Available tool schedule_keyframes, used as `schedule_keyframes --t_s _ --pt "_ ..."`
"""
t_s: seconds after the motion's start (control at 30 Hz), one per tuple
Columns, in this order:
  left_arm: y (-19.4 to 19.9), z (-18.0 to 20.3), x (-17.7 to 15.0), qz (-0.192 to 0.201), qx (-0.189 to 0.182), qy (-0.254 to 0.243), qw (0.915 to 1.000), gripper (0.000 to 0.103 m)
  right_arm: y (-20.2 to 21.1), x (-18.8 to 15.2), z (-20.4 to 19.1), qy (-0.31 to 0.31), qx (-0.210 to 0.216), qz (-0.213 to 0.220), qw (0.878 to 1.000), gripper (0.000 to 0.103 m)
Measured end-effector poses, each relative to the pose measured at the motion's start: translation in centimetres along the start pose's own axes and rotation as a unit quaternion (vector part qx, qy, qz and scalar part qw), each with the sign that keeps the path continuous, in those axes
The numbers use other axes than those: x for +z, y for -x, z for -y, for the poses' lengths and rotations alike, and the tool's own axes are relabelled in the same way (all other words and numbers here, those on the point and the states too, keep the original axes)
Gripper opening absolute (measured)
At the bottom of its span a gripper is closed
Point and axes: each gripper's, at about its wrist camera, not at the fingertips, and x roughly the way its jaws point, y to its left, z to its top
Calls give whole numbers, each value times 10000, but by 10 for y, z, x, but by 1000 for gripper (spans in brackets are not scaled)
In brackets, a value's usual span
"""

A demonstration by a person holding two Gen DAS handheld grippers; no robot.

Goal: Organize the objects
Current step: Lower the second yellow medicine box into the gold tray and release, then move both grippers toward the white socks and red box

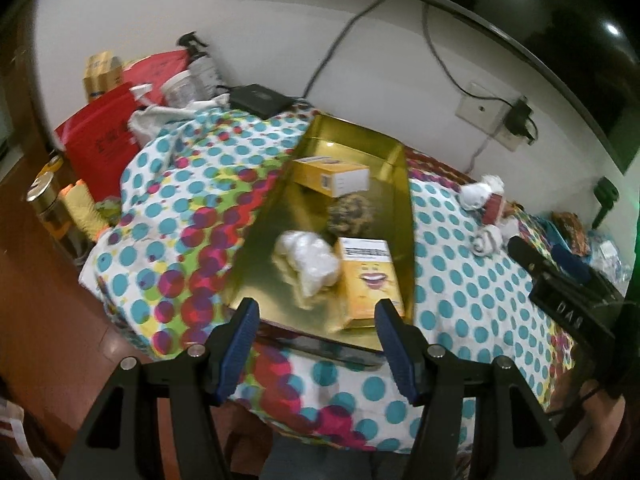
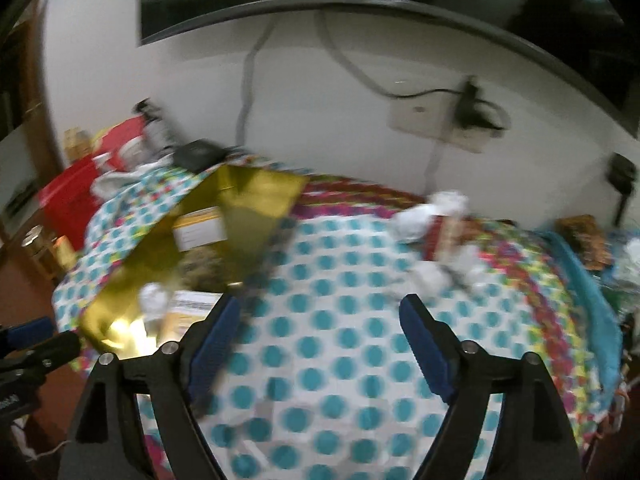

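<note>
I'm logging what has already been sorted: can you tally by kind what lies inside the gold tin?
In the gold tin:
Yellow boxes: 2, far box and near box
White crumpled wad: 1
Dark patterned item: 1
Total: 4

Ahead of left tongs: one gold tray (image 1: 384, 148), two yellow boxes (image 1: 330, 174) (image 1: 370, 276), one white wad (image 1: 308, 256). Right of it: one red-and-white bundle (image 1: 490, 210).
</note>
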Motion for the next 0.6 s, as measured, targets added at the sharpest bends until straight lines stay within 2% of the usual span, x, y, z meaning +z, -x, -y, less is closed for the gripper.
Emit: schedule_keyframes --t_s 0.33,0.6 --pt "-9 57 0 -111 -207 -502 9985 62 6 -15 80 -516 -552 31 9971 83" --pt "-20 97 1 -236 -247 -885 9955 62 -1 -26 108 -689 -605 -37 9958 83"
